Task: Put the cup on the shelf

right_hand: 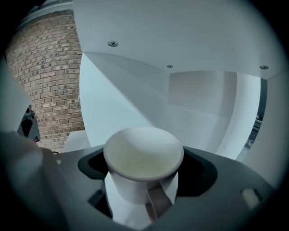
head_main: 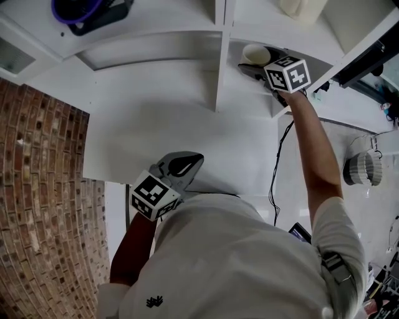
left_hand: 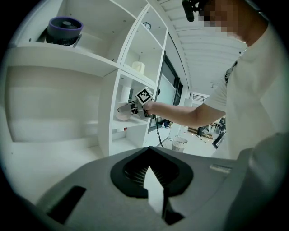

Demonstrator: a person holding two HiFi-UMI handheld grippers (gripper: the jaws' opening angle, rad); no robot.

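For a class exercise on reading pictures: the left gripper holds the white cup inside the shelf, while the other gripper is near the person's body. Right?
No. The right gripper holds the cup inside the shelf, as the right gripper view shows; the left gripper is the one near the person's body.

Brick wall (head_main: 37, 187): fills your lower left. Purple-rimmed dark container (head_main: 87, 12): above the wall's top edge, slightly to its right. Black cable (head_main: 273, 174): hangs well to the wall's right. White slatted basket (head_main: 361, 168): beyond the cable, farthest from the wall, on the pale floor (head_main: 374, 218).
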